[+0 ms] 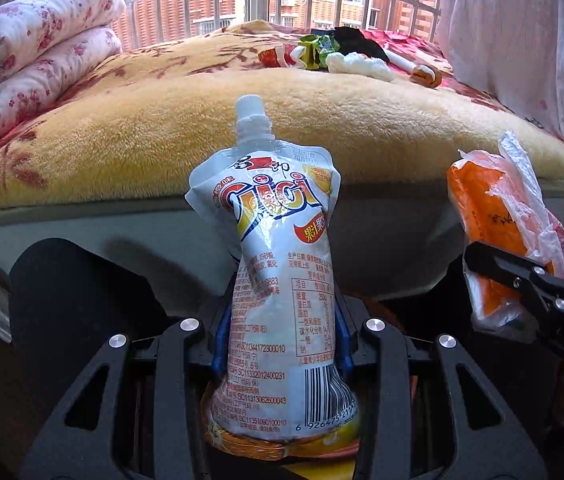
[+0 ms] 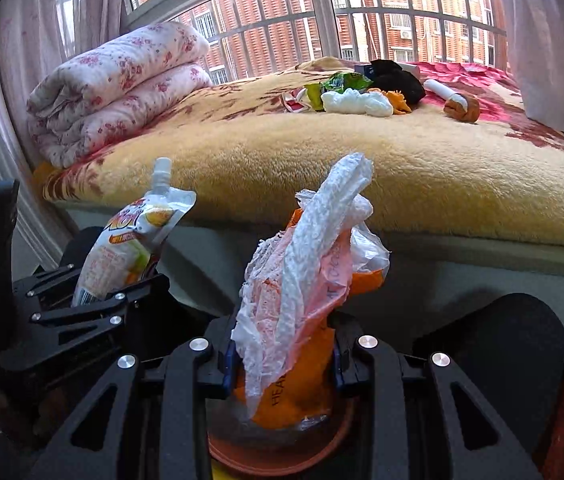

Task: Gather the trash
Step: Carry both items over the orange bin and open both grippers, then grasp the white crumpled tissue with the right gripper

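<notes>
Looking from the left wrist, the left gripper pinches a white drink pouch around its lower half, its blue-edged pads pressed against both sides. The pouch stands upright between the fingers, its capped spout at the top, in front of the edge of a bed covered by a yellow plush blanket. A folded flowered quilt lies at the left end of the bed. Far back on the blanket sits a small heap of trash: a green wrapper, a white crumpled bag, something black and a white tube. At the right edge, the right gripper reaches in, holding an orange packet wrapped in thin plastic.

From the right wrist, the right gripper is clamped on that orange packet with its crumpled white and pink plastic bag, which sticks up between the fingers. Below it a round orange rim shows, partly hidden. To the left, the left gripper holds the drink pouch, tilted slightly, just beside the bed's side. The quilt and the trash heap lie on the bed, well apart from both grippers. A barred window stands behind.
</notes>
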Available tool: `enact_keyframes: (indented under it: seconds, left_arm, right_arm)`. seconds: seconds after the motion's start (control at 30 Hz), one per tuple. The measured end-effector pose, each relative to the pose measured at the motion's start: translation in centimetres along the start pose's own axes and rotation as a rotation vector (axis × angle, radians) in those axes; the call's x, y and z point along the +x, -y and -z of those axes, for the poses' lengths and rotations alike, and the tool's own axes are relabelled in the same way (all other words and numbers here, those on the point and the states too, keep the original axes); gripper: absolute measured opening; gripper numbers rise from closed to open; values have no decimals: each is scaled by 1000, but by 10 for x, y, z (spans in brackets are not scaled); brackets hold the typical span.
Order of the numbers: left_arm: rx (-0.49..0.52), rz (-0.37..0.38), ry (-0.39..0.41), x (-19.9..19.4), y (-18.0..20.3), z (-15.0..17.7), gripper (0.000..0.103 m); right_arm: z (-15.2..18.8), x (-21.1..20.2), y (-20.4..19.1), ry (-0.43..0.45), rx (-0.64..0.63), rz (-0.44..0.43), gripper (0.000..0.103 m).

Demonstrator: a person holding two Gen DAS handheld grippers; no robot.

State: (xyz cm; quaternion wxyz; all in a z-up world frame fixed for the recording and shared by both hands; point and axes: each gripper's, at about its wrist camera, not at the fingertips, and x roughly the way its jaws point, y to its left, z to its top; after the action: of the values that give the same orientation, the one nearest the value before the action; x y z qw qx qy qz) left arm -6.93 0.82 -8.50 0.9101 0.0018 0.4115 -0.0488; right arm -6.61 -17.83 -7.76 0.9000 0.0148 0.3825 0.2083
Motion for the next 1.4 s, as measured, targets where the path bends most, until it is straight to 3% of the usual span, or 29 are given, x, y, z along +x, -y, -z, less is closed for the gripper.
enact_keyframes:
  seconds: [0.5,0.53,0.57,0.6,0.63,1.4]
  left_arm:
    - [8,6,-26,4,3,3,40]
    - [17,2,-24,3,4,3,45]
    - [24,-10,-22,3,5,4,51]
    - [28,-13,-22,2,5,4,73]
    - [26,-24,-11,0,5,4,90]
    - [92,-82,37,-10,14,-3,91]
  right_arm:
    - [9,9,-2,-50,-9,-20,37]
    - [9,8,-3,-50,-18,-12,42]
    - [9,8,-3,-52,-23,-8,57]
    - [10,8,-3,-54,-32,-2,76]
    - [10,6,-4,-42,-35,6,79]
    - [-1,-16,25,23,33,39,77]
